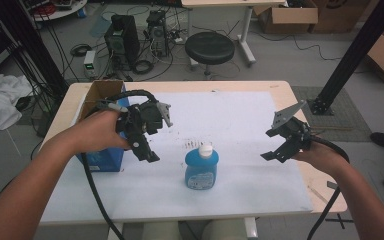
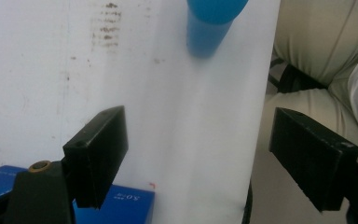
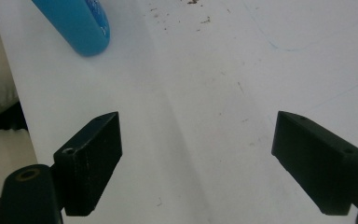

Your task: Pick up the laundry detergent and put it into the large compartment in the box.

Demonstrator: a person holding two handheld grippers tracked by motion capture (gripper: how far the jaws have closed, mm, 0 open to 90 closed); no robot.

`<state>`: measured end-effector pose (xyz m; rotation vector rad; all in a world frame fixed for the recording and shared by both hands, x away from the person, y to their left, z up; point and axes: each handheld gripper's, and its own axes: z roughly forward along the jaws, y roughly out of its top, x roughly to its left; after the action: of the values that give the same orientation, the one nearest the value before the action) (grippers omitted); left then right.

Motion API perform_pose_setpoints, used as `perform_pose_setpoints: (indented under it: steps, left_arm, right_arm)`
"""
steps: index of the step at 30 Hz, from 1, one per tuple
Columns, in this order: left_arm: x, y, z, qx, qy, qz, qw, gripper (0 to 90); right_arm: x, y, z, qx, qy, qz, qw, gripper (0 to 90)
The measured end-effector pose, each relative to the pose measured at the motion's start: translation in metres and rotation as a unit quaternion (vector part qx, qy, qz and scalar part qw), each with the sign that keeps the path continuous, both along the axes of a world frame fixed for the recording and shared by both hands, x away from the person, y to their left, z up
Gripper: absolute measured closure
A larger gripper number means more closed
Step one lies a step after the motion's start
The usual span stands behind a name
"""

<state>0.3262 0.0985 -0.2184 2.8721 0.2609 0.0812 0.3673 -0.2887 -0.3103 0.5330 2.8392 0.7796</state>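
Observation:
A blue bottle [image 1: 201, 169] with a white cap stands upright on the white sheet [image 1: 230, 120], near the table's front middle. My left gripper [image 1: 147, 152] hovers to its left, open, with nothing between its jaws. To the bottle's right my right gripper [image 1: 275, 151] is open too and holds nothing. The left gripper view has the bottle [image 2: 213, 23] at its top edge, beyond the open gripper [image 2: 214, 156]. In the right gripper view the bottle [image 3: 77, 23] sits at the upper left, well ahead of the gripper [image 3: 198, 161].
A blue box [image 1: 106, 159] stands at the sheet's left edge under my left hand, and an open cardboard box [image 1: 100, 95] lies behind it. A black stool [image 1: 209, 47], computer towers and cables stand beyond the table. A black post [image 1: 352, 55] rises at the right.

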Motion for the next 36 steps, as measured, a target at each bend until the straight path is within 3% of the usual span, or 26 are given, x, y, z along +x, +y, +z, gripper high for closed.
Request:
perform_pose_setpoints:
  steps: [10,20,36]
  left_arm:
    - [-0.007,-0.020,0.006,-0.013,-0.004,-0.011,0.9999,20.0]
    - [-0.012,-0.043,0.009,-0.011,-0.007,-0.028,0.9995,19.8]
    - [-0.008,-0.073,-0.006,0.001,-0.004,-0.053,0.9986,19.9]
  right_arm:
    - [-0.002,0.000,0.001,0.005,-0.003,0.002,1.0000,15.6]
    - [-0.002,0.001,0.001,0.005,-0.004,0.002,1.0000,15.6]
    - [-0.001,0.004,-0.001,0.011,-0.002,0.006,0.9999,15.7]
